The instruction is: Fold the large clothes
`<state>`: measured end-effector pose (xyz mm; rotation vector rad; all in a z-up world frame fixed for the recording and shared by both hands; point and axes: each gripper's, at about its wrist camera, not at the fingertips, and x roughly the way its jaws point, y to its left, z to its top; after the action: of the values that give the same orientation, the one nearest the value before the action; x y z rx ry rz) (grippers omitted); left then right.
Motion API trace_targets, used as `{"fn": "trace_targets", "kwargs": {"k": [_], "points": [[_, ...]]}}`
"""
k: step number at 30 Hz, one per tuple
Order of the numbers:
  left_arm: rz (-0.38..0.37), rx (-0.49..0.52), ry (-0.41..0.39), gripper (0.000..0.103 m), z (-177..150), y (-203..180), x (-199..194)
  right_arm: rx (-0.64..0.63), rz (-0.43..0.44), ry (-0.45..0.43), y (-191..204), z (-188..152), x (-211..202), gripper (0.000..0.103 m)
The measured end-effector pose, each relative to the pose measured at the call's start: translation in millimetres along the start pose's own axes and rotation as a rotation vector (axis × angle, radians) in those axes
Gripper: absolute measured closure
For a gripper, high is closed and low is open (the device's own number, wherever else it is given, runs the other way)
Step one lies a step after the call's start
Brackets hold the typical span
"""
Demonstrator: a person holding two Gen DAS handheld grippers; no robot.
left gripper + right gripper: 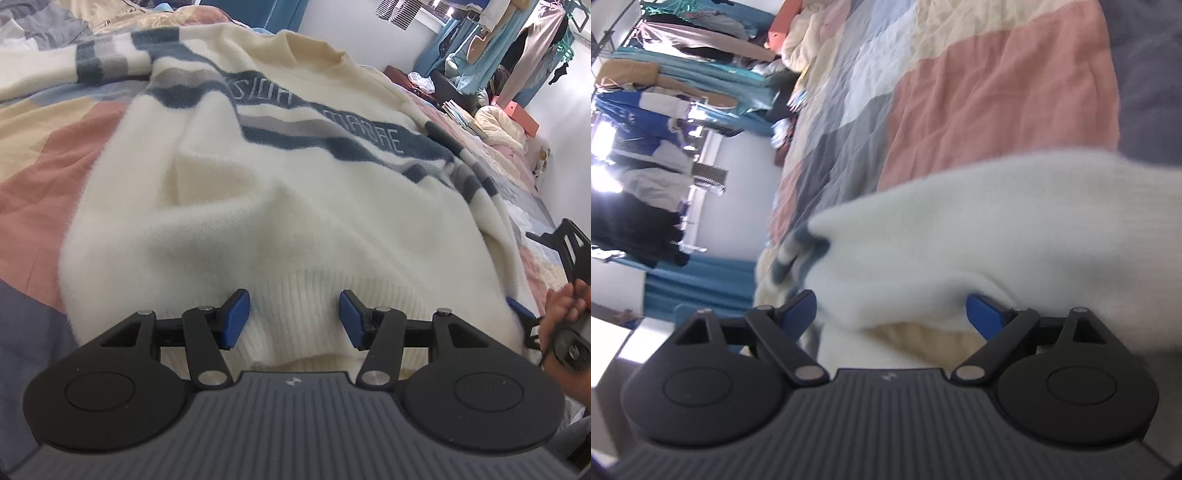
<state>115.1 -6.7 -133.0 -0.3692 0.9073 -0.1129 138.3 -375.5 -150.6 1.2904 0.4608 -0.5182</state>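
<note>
A fluffy cream sweater (280, 206) with navy and grey stripes lies face up on the quilt. My left gripper (293, 317) stands half open over the ribbed hem (295, 310), a blue pad on either side, neither pressing. At the left wrist view's right edge a person's hand (565, 314) holds my right gripper (524, 271) at the sweater's right hem corner. In the right wrist view, rolled sideways, the right gripper (894, 310) is wide open, with the white sweater (960, 229) edge bunched loosely between its pads.
The patchwork quilt (44, 155) in pink, cream, blue and grey covers the bed. Bedding and books (495, 122) are piled at its far right. Hanging clothes (517, 48) and blue curtains line the wall beyond.
</note>
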Motion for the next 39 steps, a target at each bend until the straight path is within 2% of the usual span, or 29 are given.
{"fn": "trace_targets", "kwargs": {"k": [5, 7, 8, 9, 12, 15, 23, 26, 29, 32, 34, 36, 39], "points": [[0.012, -0.01, -0.006, 0.043, 1.2, -0.5, 1.4, -0.074, -0.048, -0.05, 5.7, 17.8, 19.8, 0.012], [0.012, -0.013, -0.008, 0.043, 0.7, 0.5, 2.5, -0.136, -0.069, -0.083, 12.0, 25.1, 25.9, 0.018], [0.016, -0.009, -0.008, 0.043, 0.6, 0.2, 3.3, -0.187, -0.097, -0.108, 15.9, 30.4, 29.2, 0.026], [0.019, -0.006, -0.009, 0.043, 0.3, -0.2, 3.8, -0.23, -0.127, -0.114, 17.1, 38.9, 37.9, 0.028], [0.023, -0.004, -0.014, 0.043, 0.1, -1.5, 4.8, -0.219, -0.108, -0.097, 9.1, 61.7, 54.6, 0.027], [0.028, 0.01, -0.022, 0.043, -0.1, -2.8, 6.6, -0.295, -0.134, -0.111, 19.6, 67.5, 60.9, 0.03], [0.051, 0.037, -0.035, 0.041, 2.1, -9.1, 10.4, -0.463, -0.189, -0.113, 26.4, 42.1, 47.8, 0.028], [0.048, 0.037, -0.038, 0.041, 0.6, -7.7, 7.7, -0.571, -0.219, -0.097, 33.7, 30.8, 43.5, 0.017], [0.051, 0.034, -0.041, 0.041, -0.4, -6.6, 4.0, -0.709, -0.307, -0.12, 44.1, 19.8, 43.2, 0.016], [0.054, 0.03, -0.045, 0.041, -0.7, -5.9, 1.0, -0.804, -0.441, -0.187, 45.9, 13.2, 37.6, 0.016], [0.053, 0.02, -0.047, 0.041, -0.4, -5.0, -1.1, -0.816, -0.5, -0.176, 38.8, 16.1, 39.8, 0.016], [0.047, 0.019, -0.053, 0.041, 0.8, -4.5, -4.4, -0.75, -0.475, -0.097, 26.4, 23.0, 43.4, 0.014], [0.051, 0.014, -0.071, 0.041, 2.8, -1.8, -10.4, -0.767, -0.455, -0.071, 26.4, 20.5, 40.9, 0.015]]}}
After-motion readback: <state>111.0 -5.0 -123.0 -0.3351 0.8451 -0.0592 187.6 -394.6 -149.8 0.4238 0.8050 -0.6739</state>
